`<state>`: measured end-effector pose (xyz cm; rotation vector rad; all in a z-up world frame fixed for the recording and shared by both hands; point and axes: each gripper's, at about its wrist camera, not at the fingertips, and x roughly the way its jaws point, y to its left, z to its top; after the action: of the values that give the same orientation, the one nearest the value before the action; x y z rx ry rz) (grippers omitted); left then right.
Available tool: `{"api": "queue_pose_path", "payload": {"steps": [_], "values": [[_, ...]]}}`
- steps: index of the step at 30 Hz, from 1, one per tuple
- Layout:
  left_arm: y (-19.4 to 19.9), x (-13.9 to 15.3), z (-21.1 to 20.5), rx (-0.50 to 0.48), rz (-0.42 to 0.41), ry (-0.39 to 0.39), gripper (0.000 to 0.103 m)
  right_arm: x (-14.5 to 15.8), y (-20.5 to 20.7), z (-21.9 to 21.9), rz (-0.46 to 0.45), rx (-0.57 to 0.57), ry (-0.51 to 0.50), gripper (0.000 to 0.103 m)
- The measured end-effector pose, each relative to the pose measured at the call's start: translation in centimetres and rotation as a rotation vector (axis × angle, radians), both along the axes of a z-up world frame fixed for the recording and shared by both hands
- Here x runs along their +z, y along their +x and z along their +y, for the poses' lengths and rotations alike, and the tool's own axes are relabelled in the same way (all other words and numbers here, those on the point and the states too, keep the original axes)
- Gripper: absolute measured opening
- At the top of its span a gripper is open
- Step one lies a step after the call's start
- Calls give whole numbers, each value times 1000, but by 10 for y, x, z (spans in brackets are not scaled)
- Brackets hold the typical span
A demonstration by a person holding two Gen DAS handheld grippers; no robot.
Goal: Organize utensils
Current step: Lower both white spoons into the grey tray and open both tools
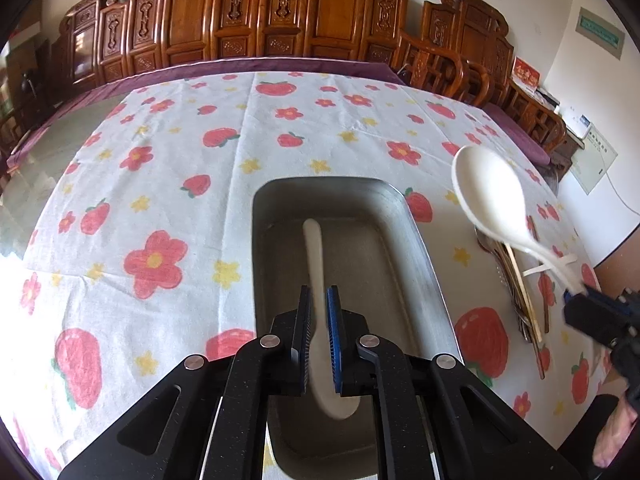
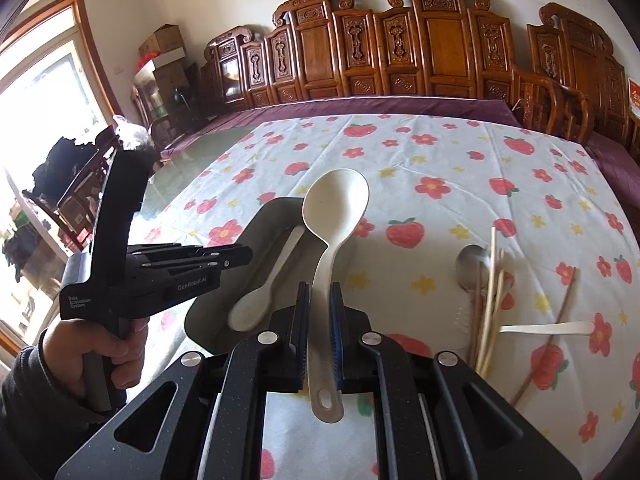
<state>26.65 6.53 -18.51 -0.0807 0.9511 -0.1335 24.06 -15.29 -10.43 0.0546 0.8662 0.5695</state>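
Risk: the ladle [image 2: 334, 216], pinched low on its handle by the right gripper [image 2: 319, 304], could swing or slip, bowl-heavy, and clip the tray [image 1: 424, 248] rim. Left gripper [image 1: 319, 312] nips a small spoon [image 1: 316, 264] over the tray, apparently still gripped. Both pieces are cream, smooth plastic. Chopsticks [image 2: 490, 300] and a steel spoon [image 2: 472, 264] lie right of the tray.

A table [image 2: 208, 168] with a glossy top is covered by a white cloth [image 1: 168, 184] printed with red flowers, strawberries and yellow stars; a purple cloth [image 2: 400, 109] is seen along the far edge. A grey rectangular tray [image 1: 424, 264] is set on the cloth near the front. To its right, a metal spoon [image 2: 472, 264], chopsticks [image 2: 490, 300] and a white utensil [image 2: 548, 328] are laid loosely together.
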Motion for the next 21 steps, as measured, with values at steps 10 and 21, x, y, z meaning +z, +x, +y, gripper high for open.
{"api": "queue_pose_path", "payload": {"steps": [10,21], "values": [[-20,30,27,28,-93,38,7,-18,4,58,58,36,-8,12],[-27,48,53,65,-138,15,7,-57,31,96,121,25,-65,12]]}}
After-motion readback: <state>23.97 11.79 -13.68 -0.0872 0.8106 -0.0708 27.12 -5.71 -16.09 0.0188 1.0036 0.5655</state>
